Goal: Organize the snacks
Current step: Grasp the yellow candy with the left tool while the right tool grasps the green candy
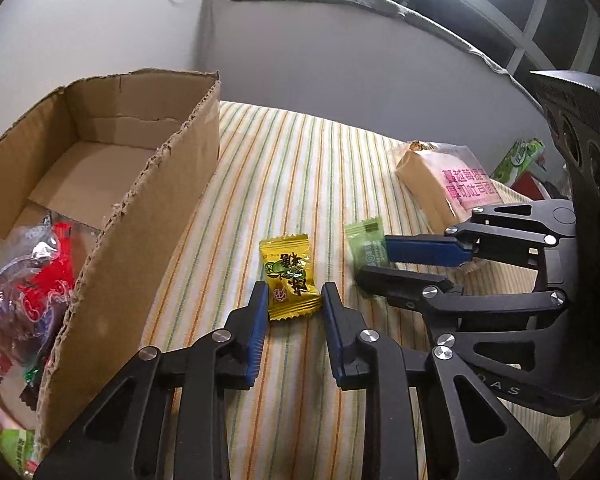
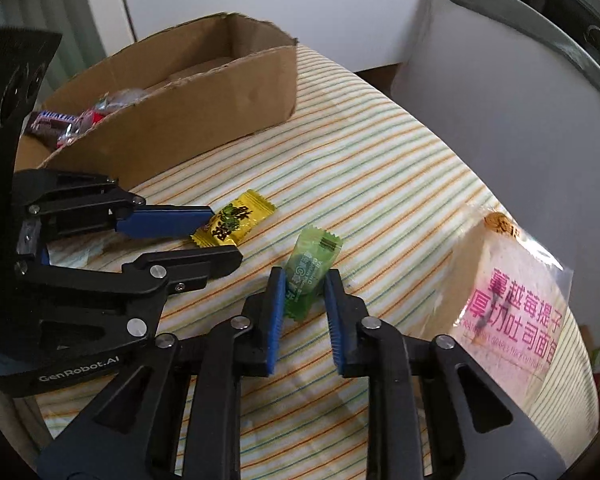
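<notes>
Yellow crinkled foil, printed with dark characters, wraps the small candy (image 1: 289,277) lying flat on the striped tablecloth (image 1: 300,168), and the left gripper (image 1: 295,304) has its 2 blue-padded jaws closed in on the packet's near end, the pads against its sides. The packet's long axis runs away from those fingers, so it sits lengthwise between them. Just to its right lies a pale green translucent sweet wrapper (image 2: 310,272), also on the cloth, and the right gripper (image 2: 305,300) is clamped on it the same way, jaws pinching the lower half while the crimped far end sticks out ahead.

Each hand is on its own sweet, the 2 grippers side by side and close but not touching. What matters next is the brown torn-edged cardboard box (image 1: 172,208): it stands to the left of both, nearest the left gripper, with red and clear wrappers already inside. I'd judge the yellow candy has the shorter trip over the ragged wall.

A bagged thick-sliced loaf with pink lettering (image 2: 512,300) rests off to the right, unhandled.
</notes>
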The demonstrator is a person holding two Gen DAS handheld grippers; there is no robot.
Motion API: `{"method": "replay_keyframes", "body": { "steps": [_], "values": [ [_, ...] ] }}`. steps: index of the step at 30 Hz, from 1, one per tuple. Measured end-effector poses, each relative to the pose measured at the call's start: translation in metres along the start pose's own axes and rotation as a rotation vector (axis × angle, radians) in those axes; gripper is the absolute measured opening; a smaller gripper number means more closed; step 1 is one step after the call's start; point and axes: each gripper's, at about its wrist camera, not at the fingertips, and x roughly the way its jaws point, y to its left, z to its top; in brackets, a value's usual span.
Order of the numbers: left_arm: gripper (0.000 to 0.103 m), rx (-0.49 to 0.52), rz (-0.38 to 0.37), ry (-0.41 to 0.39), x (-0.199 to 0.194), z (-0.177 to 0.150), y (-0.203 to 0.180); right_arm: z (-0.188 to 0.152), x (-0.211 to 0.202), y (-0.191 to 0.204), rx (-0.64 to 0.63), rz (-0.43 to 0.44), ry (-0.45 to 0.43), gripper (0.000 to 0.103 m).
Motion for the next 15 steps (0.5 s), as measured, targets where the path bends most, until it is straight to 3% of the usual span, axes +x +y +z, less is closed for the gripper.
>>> {"method": "replay_keyframes", "body": {
  "steps": [6, 10, 15],
  "values": [
    [0.025, -0.004, -0.037, -0.008, -0.01, -0.004, 0.001, -0.013, -0.01, -0.001, 0.055, -0.008, -0.034, 0.019],
    [0.025, 0.006, -0.059, -0.02, -0.022, -0.012, 0.002, -0.029, -0.025, 0.002, 0.107, -0.038, -0.057, 0.012],
    [0.025, 0.062, -0.077, -0.044, -0.039, -0.022, -0.002, -0.054, -0.042, 0.013, 0.163, -0.07, -0.073, 0.011]
  ]
}}
